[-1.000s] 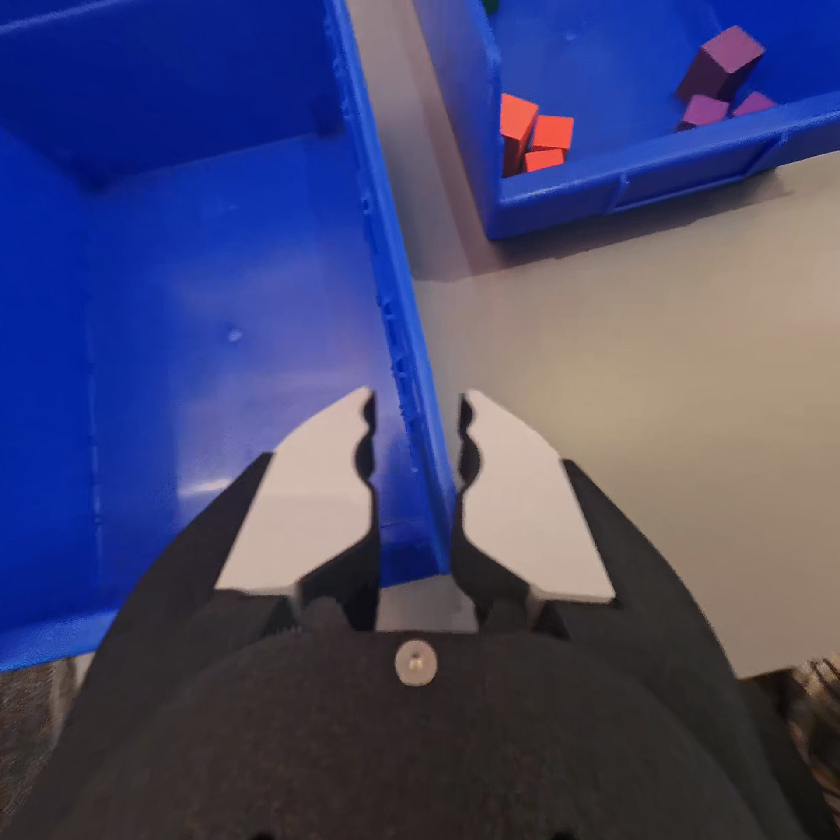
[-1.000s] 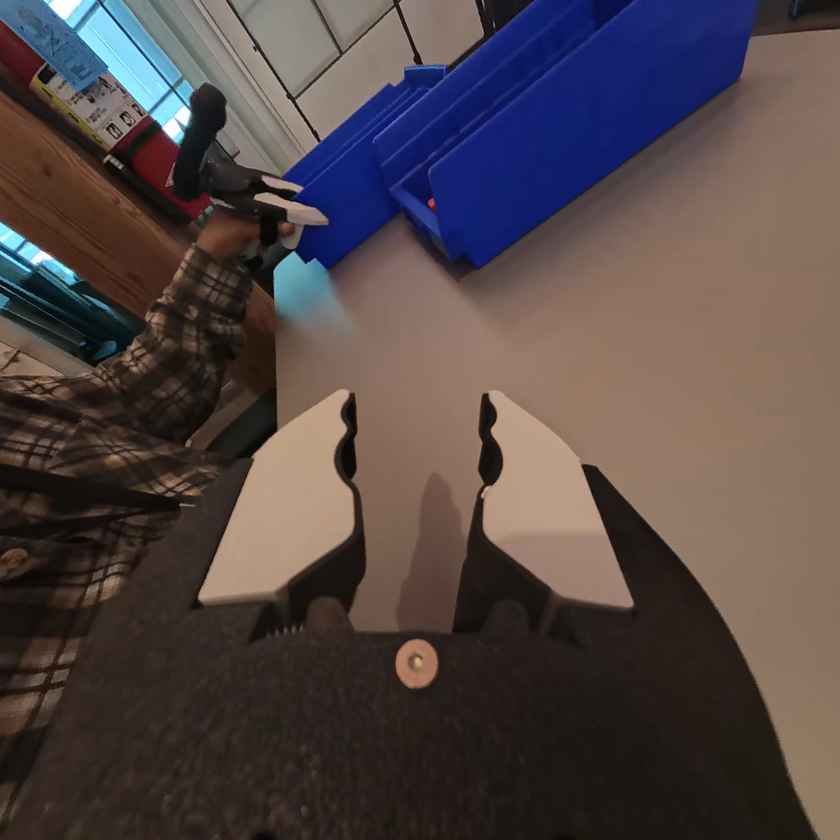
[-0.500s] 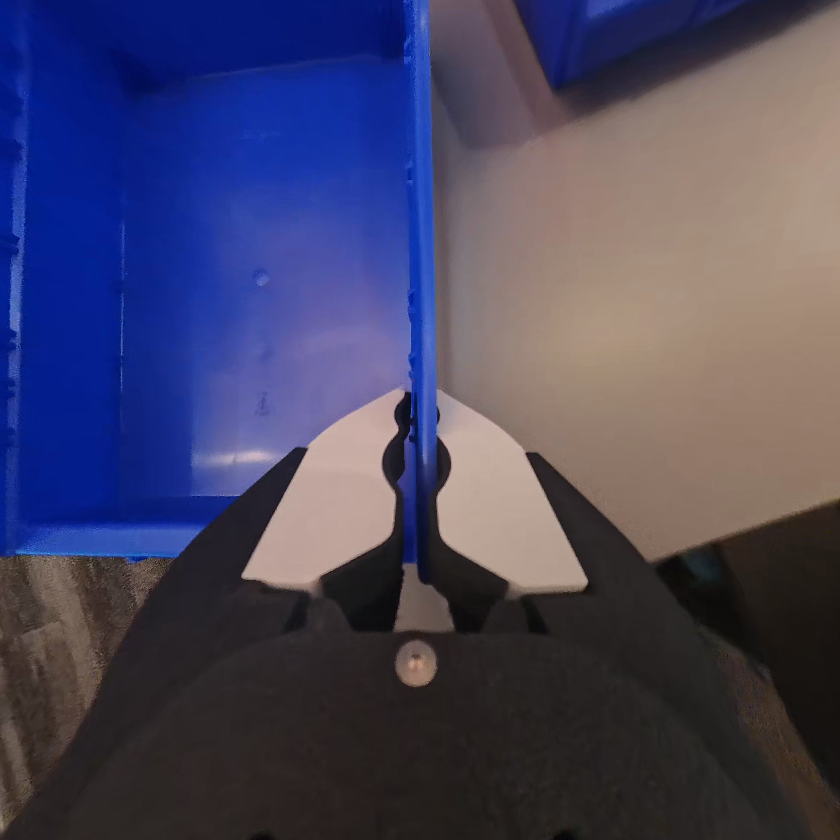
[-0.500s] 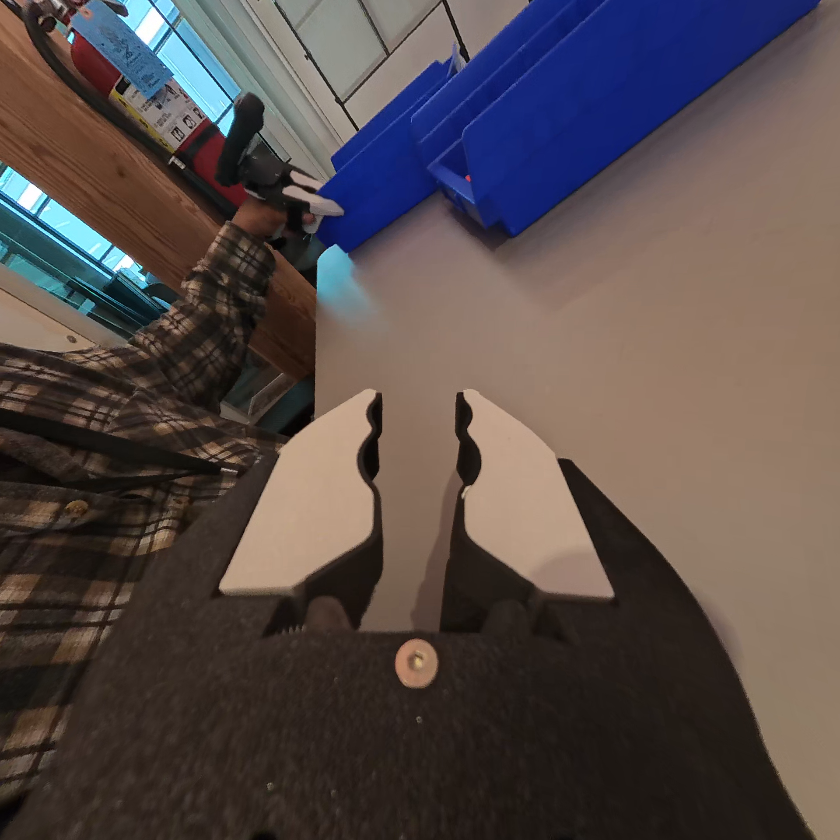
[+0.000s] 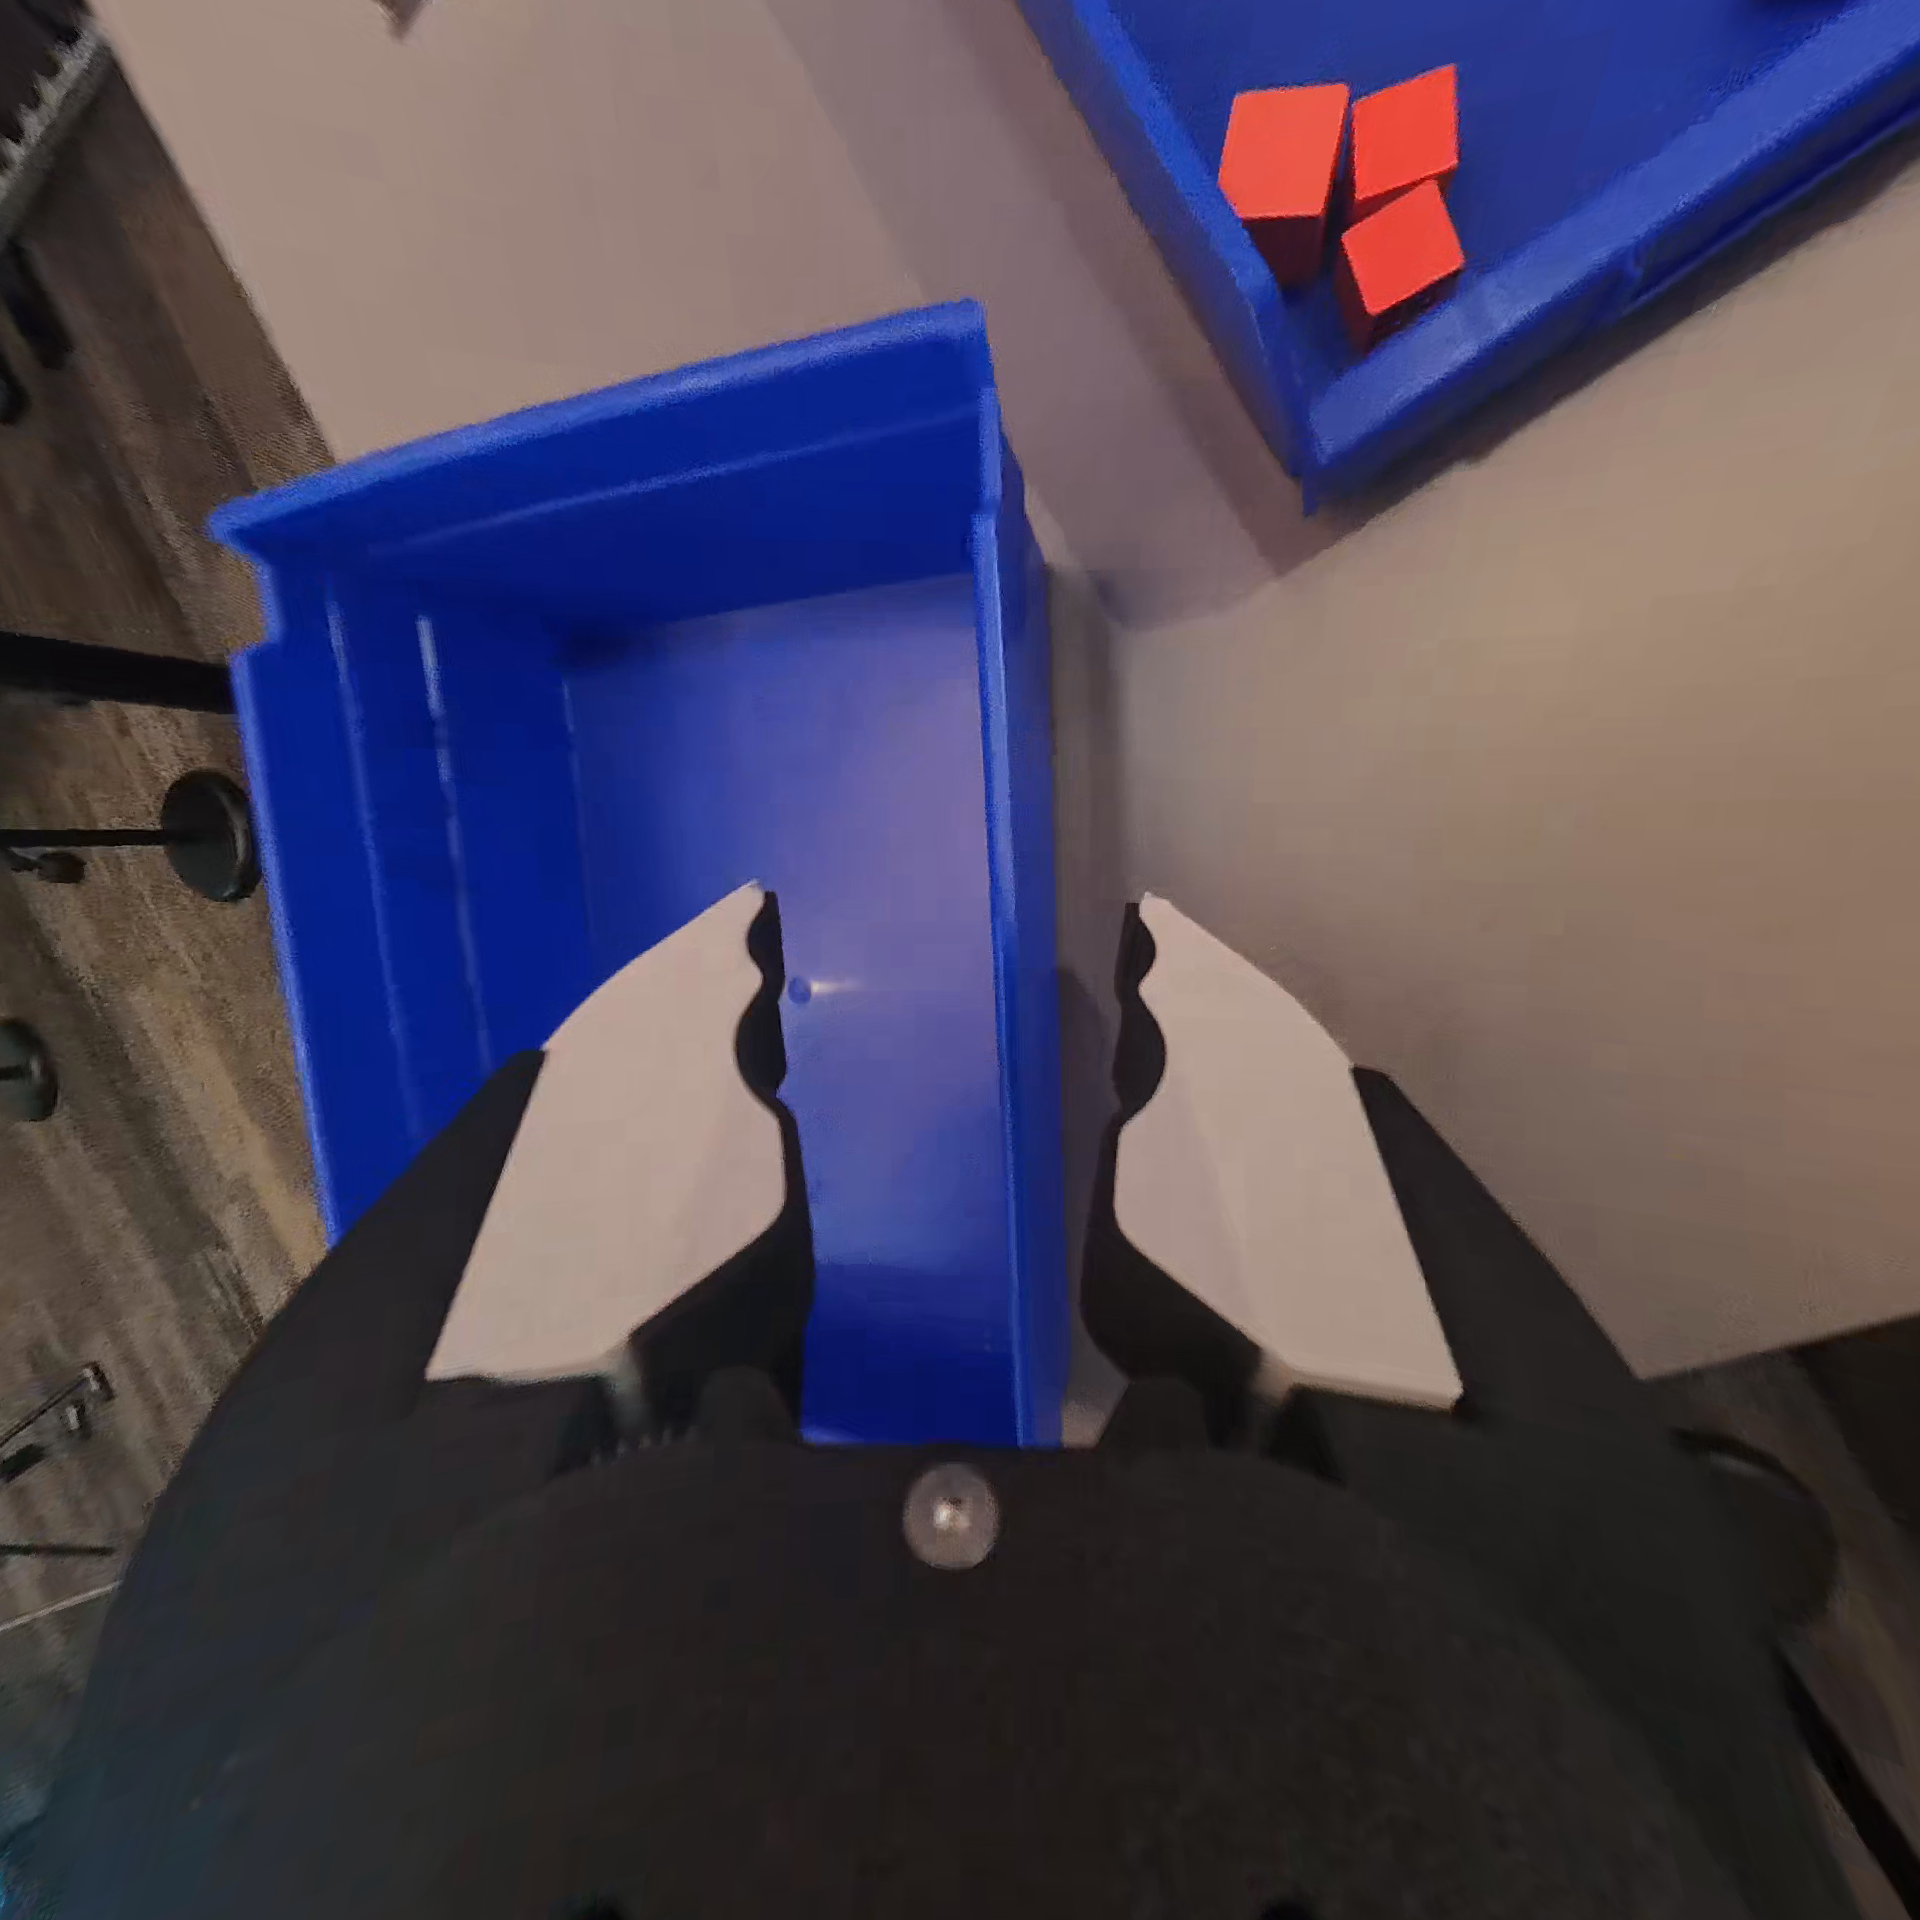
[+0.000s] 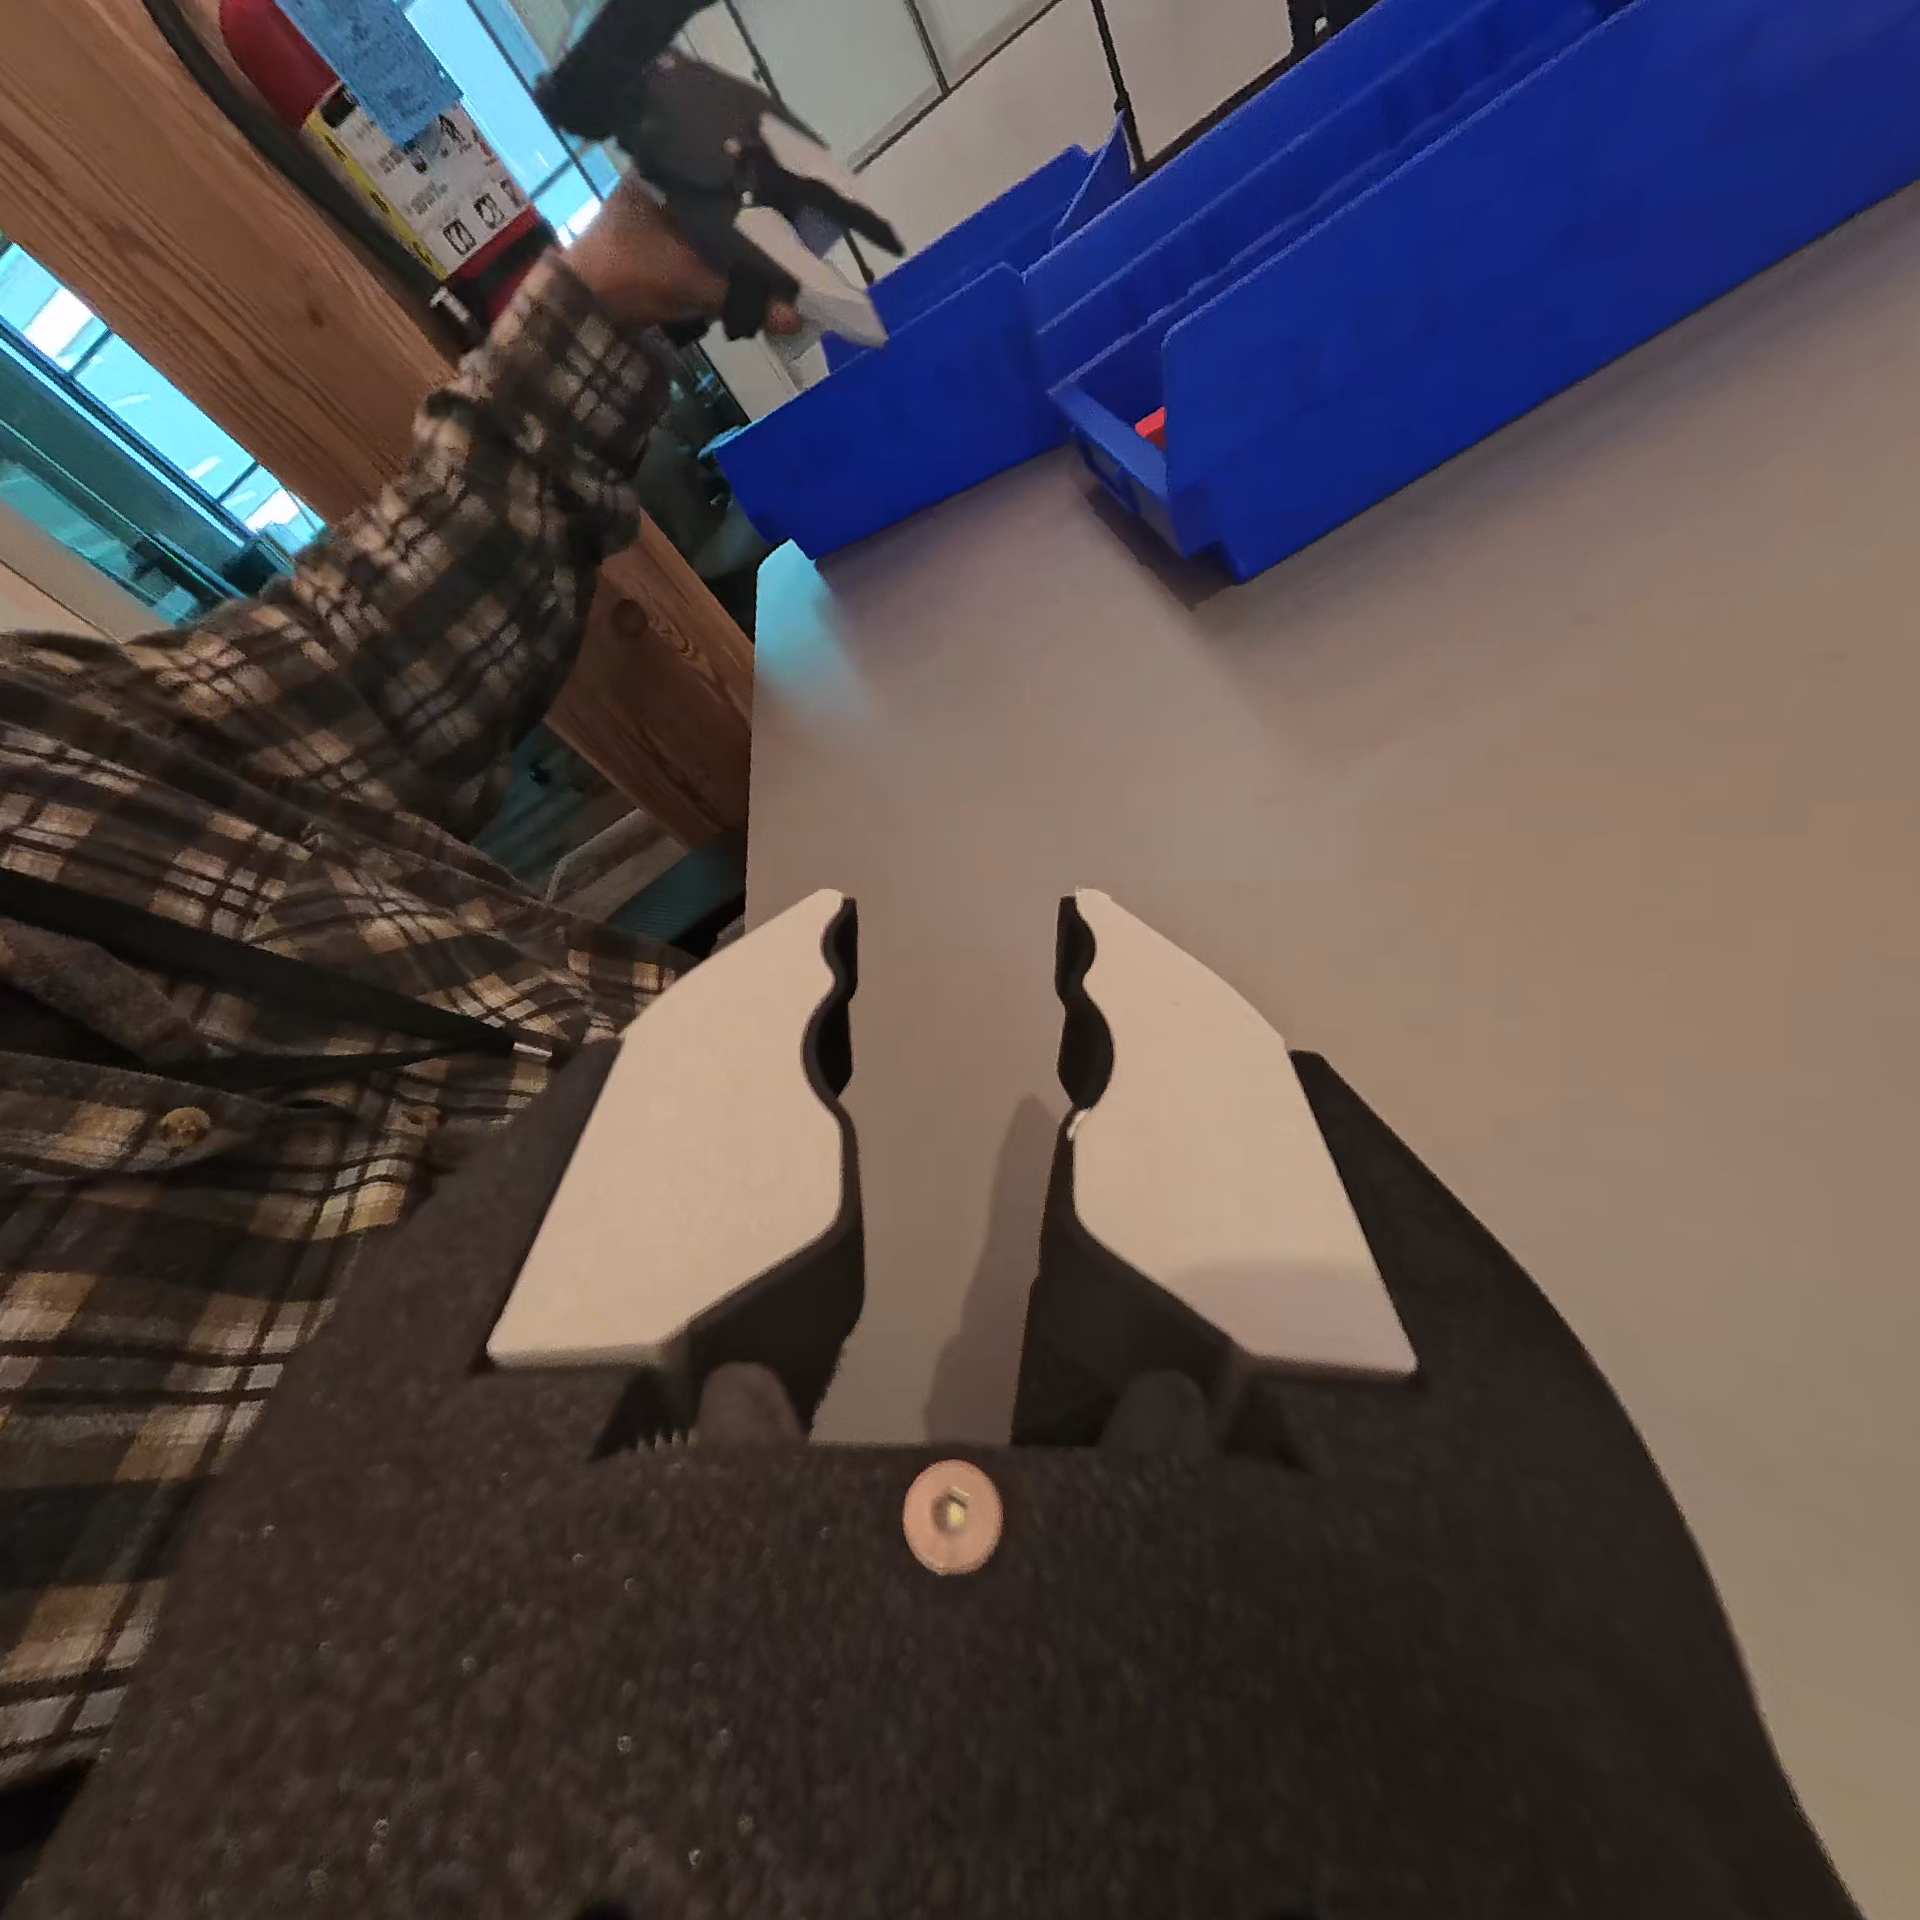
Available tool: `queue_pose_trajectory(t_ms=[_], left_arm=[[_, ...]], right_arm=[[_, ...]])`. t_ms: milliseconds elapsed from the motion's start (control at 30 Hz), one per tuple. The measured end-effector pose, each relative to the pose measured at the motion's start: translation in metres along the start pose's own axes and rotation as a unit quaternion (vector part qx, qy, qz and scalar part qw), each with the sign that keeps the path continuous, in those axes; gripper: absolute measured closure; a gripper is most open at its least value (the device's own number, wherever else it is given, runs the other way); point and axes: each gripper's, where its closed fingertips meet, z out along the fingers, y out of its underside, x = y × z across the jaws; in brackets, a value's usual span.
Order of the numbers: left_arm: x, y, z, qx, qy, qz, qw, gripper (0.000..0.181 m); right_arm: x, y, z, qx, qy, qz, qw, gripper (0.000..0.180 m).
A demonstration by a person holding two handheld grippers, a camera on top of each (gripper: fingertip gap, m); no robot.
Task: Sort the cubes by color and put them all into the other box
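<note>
The left hand-held gripper [image 5: 951, 940] hangs wide and holding nothing over the right wall of the empty blue box [image 5: 634, 499], which sits at the tabletop [image 5: 1507, 831] edge; sorting looks finished or paused. Beyond that box, three red cubes [image 5: 1340, 197] huddle, touching, in a corner of the other box [image 5: 1538, 343]. The right hand-held gripper [image 6: 956, 914], partly spread and empty, rests low, well short of the empty box, and any next move needs a cube located first
</note>
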Motion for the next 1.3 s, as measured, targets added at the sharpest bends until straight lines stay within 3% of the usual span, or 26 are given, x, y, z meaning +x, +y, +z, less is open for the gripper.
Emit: queue_pose_trajectory(t_ms=[67, 133, 233, 400, 667, 867, 933, 1033, 1100, 1233, 1300], left_arm=[[0.004, -0.007, 0.02, -0.027, 0.028, -0.001, 0.999, 0.126], [0.016, -0.007, 0.032, -0.054, 0.072, 0.005, 0.996, 0.148], [0.016, 0.001, 0.033, -0.07, 0.074, 0.02, 0.995, 0.175], [0.031, 0.031, 0.015, -0.074, 0.115, 0.039, 0.99, 0.177], [0.068, 0.085, -0.022, -0.117, 0.155, 0.154, 0.969, 0.176], [0.098, 0.099, -0.04, -0.12, 0.195, 0.227, 0.947, 0.175], [0.101, 0.092, -0.043, -0.106, 0.203, 0.203, 0.952, 0.17], [0.088, 0.052, -0.048, -0.052, 0.178, 0.107, 0.977, 0.125], [0.069, 0.023, -0.048, -0.025, 0.15, 0.012, 0.988, 0.113], [0.038, -0.025, -0.035, 0.026, 0.136, -0.151, 0.979, 0.116], [0.037, -0.032, -0.019, 0.011, 0.144, -0.185, 0.972, 0.116]], right_arm=[[-0.003, 0.0, -0.004, -0.002, 0.005, -0.007, 1.0, 0.143], [-0.006, 0.0, -0.01, -0.001, 0.011, -0.014, 1.0, 0.143], [-0.007, 0.0, -0.019, 0.007, 0.018, -0.021, 1.0, 0.146], [-0.006, -0.002, -0.024, 0.023, 0.013, -0.021, 0.999, 0.149], [-0.01, 0.003, -0.009, 0.01, -0.007, -0.025, 1.0, 0.149], [-0.016, 0.002, -0.001, 0.005, -0.013, -0.031, 0.999, 0.15], [-0.017, 0.001, 0.0, 0.003, -0.013, -0.033, 0.999, 0.15], [-0.017, -0.002, -0.001, 0.001, -0.005, -0.03, 1.0, 0.148], [-0.018, -0.005, -0.003, 0.006, -0.002, -0.024, 1.0, 0.147], [-0.019, -0.011, -0.009, 0.015, 0.007, -0.012, 1.0, 0.146], [-0.02, -0.01, -0.011, 0.013, 0.011, -0.003, 1.0, 0.145]])
